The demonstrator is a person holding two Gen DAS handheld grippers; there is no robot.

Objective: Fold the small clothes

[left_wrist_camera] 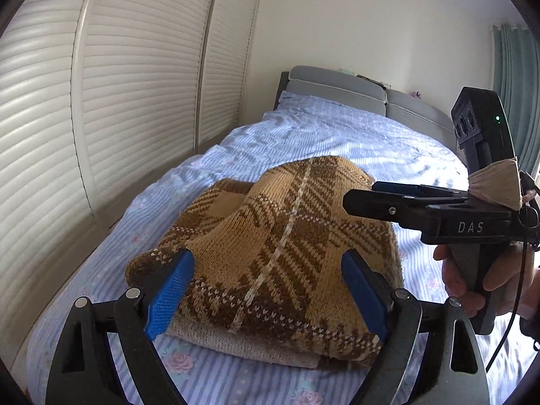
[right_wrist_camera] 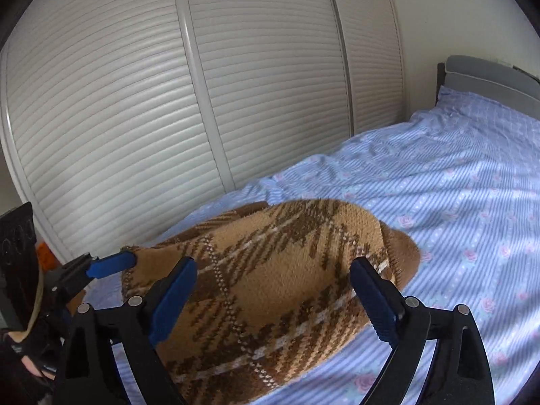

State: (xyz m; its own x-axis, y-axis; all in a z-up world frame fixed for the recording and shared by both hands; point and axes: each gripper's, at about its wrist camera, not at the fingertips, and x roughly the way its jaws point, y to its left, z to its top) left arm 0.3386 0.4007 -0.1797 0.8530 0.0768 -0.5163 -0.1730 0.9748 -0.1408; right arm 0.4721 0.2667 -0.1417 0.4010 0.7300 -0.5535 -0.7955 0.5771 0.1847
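Note:
A brown and tan plaid knit garment (left_wrist_camera: 276,229) lies folded in a humped bundle on the bed, with a beige layer (left_wrist_camera: 236,341) showing under its near edge. My left gripper (left_wrist_camera: 268,290) is open, its blue pads standing wide on either side of the bundle's near end without pressing it. In the right wrist view the same garment (right_wrist_camera: 270,253) lies between the wide-open pads of my right gripper (right_wrist_camera: 273,300). Seen side-on, the right gripper (left_wrist_camera: 362,194) hovers over the bundle's right side. A blue finger of the left gripper (right_wrist_camera: 111,265) sits at the bundle's left edge.
The bed sheet (left_wrist_camera: 337,141) is pale blue, striped, with pink roses. Slatted white wardrobe doors (right_wrist_camera: 135,118) run close along the bed's far side. A grey headboard (left_wrist_camera: 337,84) and a teal curtain (left_wrist_camera: 513,84) stand beyond. A hand (left_wrist_camera: 472,280) grips the right tool's handle.

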